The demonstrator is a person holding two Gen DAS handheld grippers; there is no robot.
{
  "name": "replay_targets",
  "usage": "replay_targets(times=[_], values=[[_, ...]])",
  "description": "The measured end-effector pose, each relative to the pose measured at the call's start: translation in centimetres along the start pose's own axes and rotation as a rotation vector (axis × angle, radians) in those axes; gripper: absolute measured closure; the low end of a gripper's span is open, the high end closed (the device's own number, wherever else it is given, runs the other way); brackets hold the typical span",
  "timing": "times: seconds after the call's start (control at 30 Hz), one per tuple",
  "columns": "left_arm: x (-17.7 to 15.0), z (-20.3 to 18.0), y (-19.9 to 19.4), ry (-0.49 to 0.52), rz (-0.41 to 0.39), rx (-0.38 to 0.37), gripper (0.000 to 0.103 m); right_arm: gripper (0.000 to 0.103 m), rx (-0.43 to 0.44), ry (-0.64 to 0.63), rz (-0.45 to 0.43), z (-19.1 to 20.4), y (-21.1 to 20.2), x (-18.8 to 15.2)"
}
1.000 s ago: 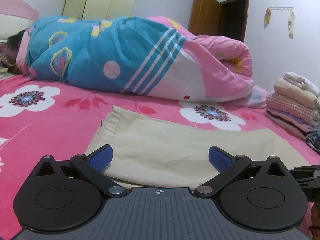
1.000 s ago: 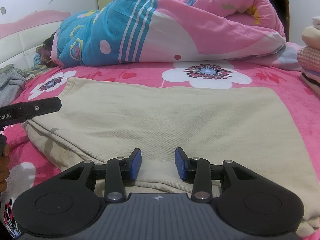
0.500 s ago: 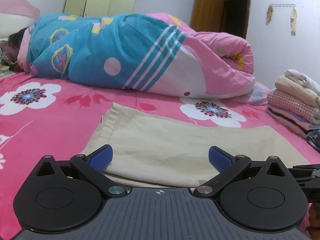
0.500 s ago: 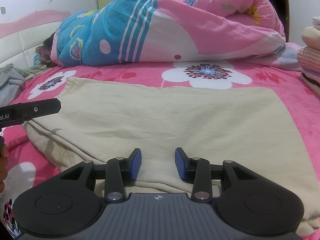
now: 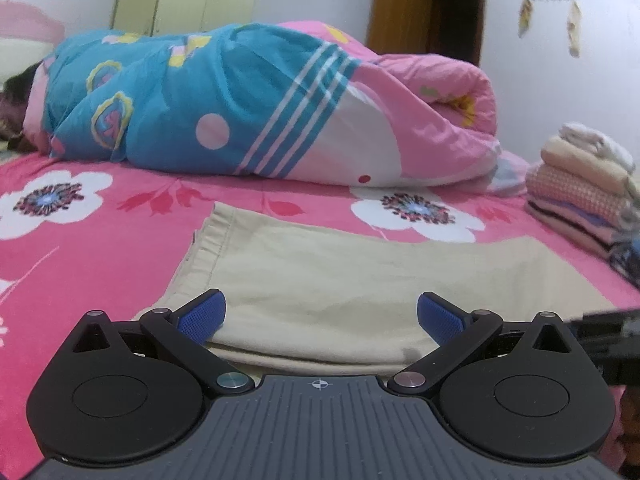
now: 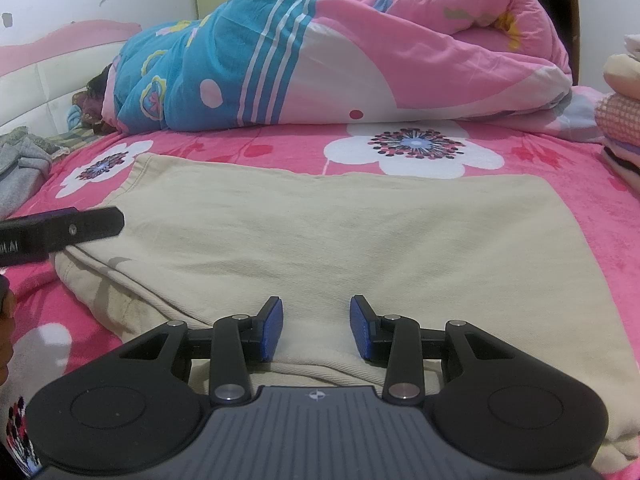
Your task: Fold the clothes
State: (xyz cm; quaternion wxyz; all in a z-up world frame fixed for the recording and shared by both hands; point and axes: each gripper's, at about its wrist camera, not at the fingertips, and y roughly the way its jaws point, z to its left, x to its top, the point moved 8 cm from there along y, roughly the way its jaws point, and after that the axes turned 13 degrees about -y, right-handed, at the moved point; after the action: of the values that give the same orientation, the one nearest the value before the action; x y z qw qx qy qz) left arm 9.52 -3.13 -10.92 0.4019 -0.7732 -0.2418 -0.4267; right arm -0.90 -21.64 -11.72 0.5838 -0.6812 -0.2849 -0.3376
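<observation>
- While both grippers hang low over the bed [image 6: 592, 208], a folded beige garment [image 6: 340, 240] lies flat on its pink flowered sheet.
- left gripper [image 5: 320, 314]: fingers spread wide, nothing held.
- right gripper [image 6: 316, 328]: fingers partly apart above the garment's near edge, gripping nothing.
- Folded clothes stack [image 5: 580, 188] sits at the right.

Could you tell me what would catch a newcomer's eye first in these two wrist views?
The rolled blue-and-pink quilt lies across the far side of the bed, above a hot-pink flowered bedspread. In front, a beige folded garment lies flat, with the open left gripper and right gripper at its near edge. A stack of folded clothes sits at the right.
</observation>
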Motion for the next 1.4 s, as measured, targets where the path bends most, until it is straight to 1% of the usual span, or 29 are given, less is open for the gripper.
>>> replay_targets(times=[0.1, 0.2, 0.27, 0.37, 0.43, 0.47, 0.5, 0.53, 0.6, 0.67, 0.73, 0.77, 0.83, 0.87, 0.97, 1.03, 1.1, 1.17, 1.2, 1.23, 1.3, 1.4], values=[[-0.5, -0.1, -0.1, 0.031, 0.0, 0.017, 0.0, 0.06, -0.004, -0.014, 0.026, 0.0, -0.3, 0.8], [-0.9, 0.0, -0.1, 0.06, -0.003, 0.037, 0.001, 0.06, -0.011, -0.058, 0.008, 0.8, -1.4, 3.0], [-1.1, 0.0, -0.1, 0.079, -0.005, 0.041, 0.001, 0.06, 0.014, -0.087, -0.019, 1.9, -1.6, 4.6], [-1.2, 0.0, 0.0, 0.09, -0.006, 0.043, 0.001, 0.06, 0.061, -0.102, -0.029, 3.1, -0.2, 6.3], [-1.2, 0.1, 0.0, 0.091, -0.003, 0.044, 0.001, 0.06, 0.102, -0.09, 0.016, 3.6, 2.2, 6.0], [-1.2, 0.1, 0.0, 0.091, 0.002, 0.047, 0.001, 0.06, 0.129, -0.075, 0.067, 3.7, 3.9, 5.2], [-1.3, 0.1, 0.1, 0.092, 0.005, 0.049, 0.001, 0.057, 0.15, -0.066, 0.097, 3.7, 5.1, 4.5], [-1.3, 0.1, 0.1, 0.093, 0.004, 0.049, 0.0, 0.057, 0.152, -0.071, 0.087, 3.7, 5.3, 4.7], [-1.3, 0.1, 0.1, 0.092, 0.006, 0.05, 0.0, 0.057, 0.143, -0.075, 0.131, 3.8, 5.0, 5.9], [-1.3, 0.1, 0.1, 0.09, 0.01, 0.051, 0.0, 0.057, 0.169, -0.068, 0.107, 4.4, 4.3, 7.6], [-1.3, 0.2, 0.1, 0.088, 0.012, 0.052, 0.0, 0.057, 0.198, -0.09, 0.1, 5.2, 5.1, 8.7], [-1.3, 0.2, 0.2, 0.087, 0.013, 0.053, 0.0, 0.057, 0.211, -0.1, 0.112, 5.6, 6.0, 8.9], [-1.4, 0.3, 0.2, 0.085, 0.016, 0.055, 0.0, 0.056, 0.234, -0.109, 0.174, 5.8, 8.8, 8.2], [-1.5, 0.3, 0.2, 0.086, 0.019, 0.057, 0.0, 0.056, 0.236, -0.117, 0.185, 5.9, 9.5, 8.2], [-1.5, 0.5, 0.0, 0.08, 0.02, 0.052, 0.0, 0.056, 0.234, -0.123, 0.217, 6.3, 9.2, 10.0], [-1.5, 0.5, 0.0, 0.08, 0.022, 0.051, 0.0, 0.057, 0.27, -0.16, 0.187, 7.6, 8.7, 11.4], [-1.5, 0.5, -0.1, 0.081, 0.024, 0.051, 0.0, 0.057, 0.307, -0.18, 0.199, 9.2, 10.0, 11.8], [-1.6, 0.6, -0.1, 0.081, 0.026, 0.053, 0.0, 0.053, 0.31, -0.208, 0.23, 10.2, 12.0, 11.3], [-1.6, 0.6, -0.1, 0.081, 0.026, 0.052, 0.0, 0.052, 0.305, -0.215, 0.228, 10.3, 12.4, 11.6], [-1.6, 0.7, -0.2, 0.081, 0.026, 0.051, 0.0, 0.052, 0.303, -0.215, 0.229, 10.3, 12.6, 11.9], [-1.6, 0.7, -0.3, 0.082, 0.026, 0.05, 0.0, 0.055, 0.309, -0.185, 0.233, 10.2, 11.9, 13.2], [-1.7, 0.6, -0.4, 0.089, 0.021, 0.053, 0.0, 0.055, 0.348, -0.215, 0.177, 11.4, 11.0, 14.8]])
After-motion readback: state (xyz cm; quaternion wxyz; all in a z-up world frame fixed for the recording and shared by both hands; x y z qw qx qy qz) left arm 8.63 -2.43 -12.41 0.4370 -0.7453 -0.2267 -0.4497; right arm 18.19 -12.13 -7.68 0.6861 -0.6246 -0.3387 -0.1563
